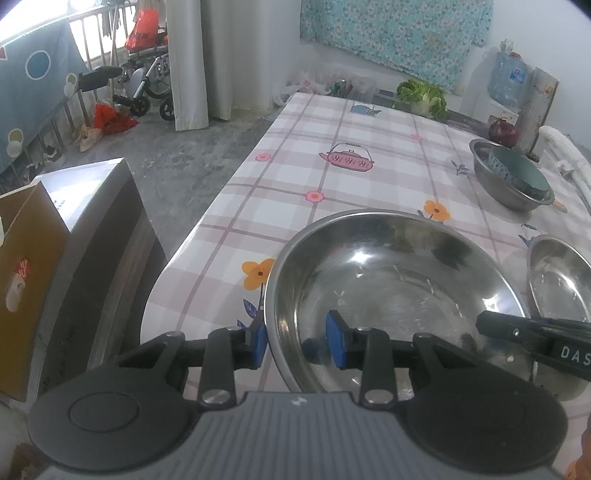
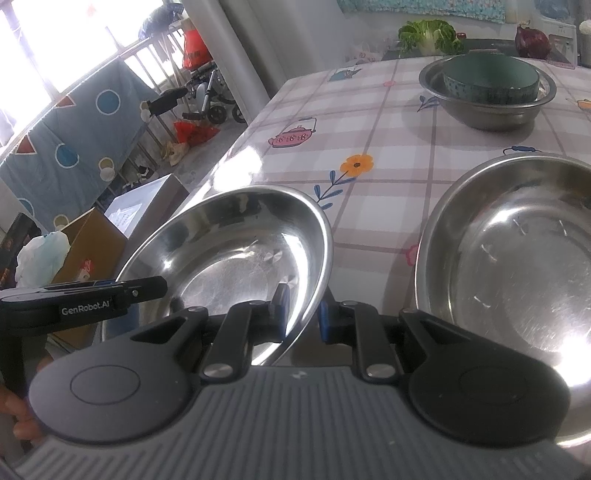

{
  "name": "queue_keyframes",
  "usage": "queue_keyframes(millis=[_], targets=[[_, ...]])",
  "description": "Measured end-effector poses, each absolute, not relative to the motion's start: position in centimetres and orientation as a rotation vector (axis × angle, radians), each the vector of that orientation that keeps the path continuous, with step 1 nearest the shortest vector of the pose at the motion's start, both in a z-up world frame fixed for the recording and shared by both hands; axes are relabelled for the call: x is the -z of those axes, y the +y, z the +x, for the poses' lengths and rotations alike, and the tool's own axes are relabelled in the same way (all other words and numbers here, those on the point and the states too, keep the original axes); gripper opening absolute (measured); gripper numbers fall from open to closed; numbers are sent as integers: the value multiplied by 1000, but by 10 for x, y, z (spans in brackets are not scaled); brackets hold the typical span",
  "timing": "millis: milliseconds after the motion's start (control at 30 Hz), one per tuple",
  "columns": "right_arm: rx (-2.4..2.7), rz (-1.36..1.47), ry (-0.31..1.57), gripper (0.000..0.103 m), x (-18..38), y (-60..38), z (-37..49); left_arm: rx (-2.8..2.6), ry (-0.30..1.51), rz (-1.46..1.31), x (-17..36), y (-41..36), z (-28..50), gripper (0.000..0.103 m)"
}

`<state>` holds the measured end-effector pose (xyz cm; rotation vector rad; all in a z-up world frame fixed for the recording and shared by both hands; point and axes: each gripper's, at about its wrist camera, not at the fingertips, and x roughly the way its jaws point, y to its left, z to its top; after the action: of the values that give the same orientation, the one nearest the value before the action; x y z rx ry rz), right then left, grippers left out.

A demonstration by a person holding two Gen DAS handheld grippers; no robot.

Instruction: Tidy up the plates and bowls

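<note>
Checked tablecloth [image 1: 332, 122] covers most of both frames, pink plaid with teapot and flower prints. Largest piece: steel basin [image 1: 399, 295], lower centre of the left wrist view, lower left in the right wrist view [image 2: 236, 251], where it is seen tilted, its right rim raised. It is straddled by both grippers: left gripper [image 1: 301, 345] sits at the bottom centre with its blue pads either side of the basin's near-left rim, a visible gap between pad and metal, so jaws partly open and no firm clamp can be confirmed. Right gripper [image 2: 303, 315] is closed down narrow across the basin's near-right rim, one pad inside, one outside; rim appears pinched. Second steel basin [image 2: 517, 266] lies flat at the right of the right wrist view, just beside the first. Third, smaller steel bowl [image 2: 487, 96] is seen upper right, well apart from the other two, with a teal bowl [image 2: 491, 83] nested inside, tilted. Cabbage [image 2: 428, 35] and red onion [image 2: 532, 42] are at the table's far edge, top right. Cardboard box [image 1: 26, 280] at left, off the table.
</note>
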<state>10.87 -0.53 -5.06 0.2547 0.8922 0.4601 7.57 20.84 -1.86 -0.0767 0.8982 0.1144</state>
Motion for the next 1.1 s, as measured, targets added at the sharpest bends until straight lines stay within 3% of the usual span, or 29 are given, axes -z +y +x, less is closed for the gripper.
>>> queue_keyframes(millis=[1100], targets=[[-421,302,804,16,22,-45,87,-58,817,-53,-17,172,80,34]])
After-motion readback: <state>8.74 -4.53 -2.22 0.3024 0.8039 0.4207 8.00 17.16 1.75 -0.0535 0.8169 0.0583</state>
